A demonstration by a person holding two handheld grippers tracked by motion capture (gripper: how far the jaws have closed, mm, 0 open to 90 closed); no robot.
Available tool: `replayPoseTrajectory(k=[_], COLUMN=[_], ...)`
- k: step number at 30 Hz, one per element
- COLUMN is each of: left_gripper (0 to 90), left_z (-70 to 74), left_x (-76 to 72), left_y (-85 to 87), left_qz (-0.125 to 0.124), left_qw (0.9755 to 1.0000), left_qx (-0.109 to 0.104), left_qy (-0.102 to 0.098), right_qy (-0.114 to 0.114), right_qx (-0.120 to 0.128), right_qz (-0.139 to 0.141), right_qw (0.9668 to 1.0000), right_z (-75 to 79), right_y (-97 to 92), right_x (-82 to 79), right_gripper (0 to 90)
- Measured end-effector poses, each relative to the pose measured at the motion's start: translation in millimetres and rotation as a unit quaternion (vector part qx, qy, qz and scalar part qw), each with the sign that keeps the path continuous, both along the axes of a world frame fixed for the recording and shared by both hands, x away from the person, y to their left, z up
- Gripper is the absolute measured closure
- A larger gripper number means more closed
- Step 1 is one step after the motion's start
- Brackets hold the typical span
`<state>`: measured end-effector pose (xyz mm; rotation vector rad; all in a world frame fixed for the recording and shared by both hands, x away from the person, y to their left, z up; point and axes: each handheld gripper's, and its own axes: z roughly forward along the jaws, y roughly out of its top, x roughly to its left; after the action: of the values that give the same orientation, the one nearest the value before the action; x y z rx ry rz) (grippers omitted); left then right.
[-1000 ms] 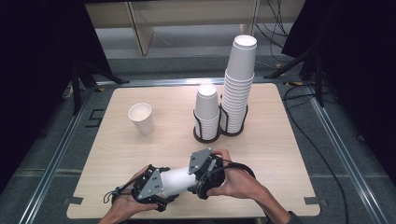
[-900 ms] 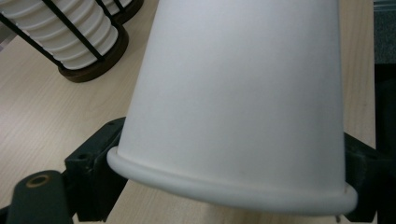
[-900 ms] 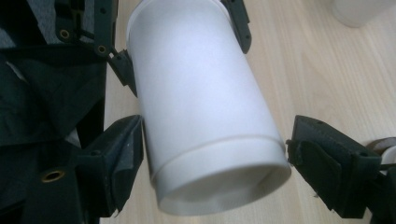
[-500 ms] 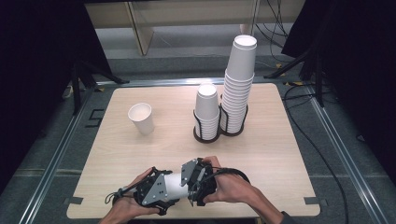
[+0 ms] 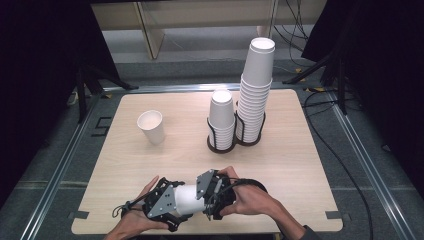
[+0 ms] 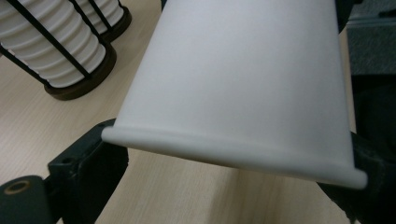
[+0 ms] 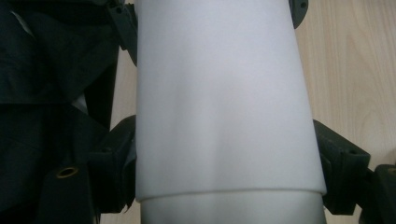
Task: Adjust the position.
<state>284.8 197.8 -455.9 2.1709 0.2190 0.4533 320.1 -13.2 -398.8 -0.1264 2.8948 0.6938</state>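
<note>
At the left of the pale wooden table, an upright white paper cup with its mouth up stands alone, apparently already dealt with. Near the front edge, the left gripper is seen with its jaws just opened and spread about the rolled rim of the held white paper cup. The cup lies between them, seemingly no longer squeezed. The cup is kept off the tabletop, its long axis nearly level and running left to right, with the rim towards the left gripper and the narrow end towards the right. The right gripper is pinched on the cup's wall from both sides.

A hand-over to the right is judged half done; setting the cup down remains. Farther right, a short stack of white cups and a tall stack of white cups stand in a black wire holder.
</note>
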Motion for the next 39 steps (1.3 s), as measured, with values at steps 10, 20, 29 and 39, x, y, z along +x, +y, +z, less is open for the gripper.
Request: replayPoseTrajectory(k=[10, 20, 29, 39], left_gripper=[14.4, 14.3, 14.4, 10.2], left_z=[7.6, 14.9, 14.0, 15.8], left_x=[4.2, 8.9, 9.0, 8.3], left_y=[15.0, 27.0, 25.3, 25.3], left_qz=[0.002, 0.023, 0.042, 0.043], left_qw=[0.9924, 0.9730, 0.9617, 0.9456], left_qx=[-0.120, -0.222, -0.263, -0.310], left_qy=[0.024, 0.059, 0.062, 0.089], right_qy=[0.051, 0.047, 0.058, 0.091], right_qx=[0.085, 0.200, 0.221, 0.249], right_qz=[-0.012, -0.052, -0.038, -0.025], right_qw=[0.9950, 0.9773, 0.9729, 0.9640], right_z=[19.2, 34.4, 30.2, 26.2], right_y=[-29.9, -49.3, -42.6, -39.4], right_x=[8.2, 23.0, 22.8, 22.8], right_gripper=[23.6, 23.5, 23.5, 23.5])
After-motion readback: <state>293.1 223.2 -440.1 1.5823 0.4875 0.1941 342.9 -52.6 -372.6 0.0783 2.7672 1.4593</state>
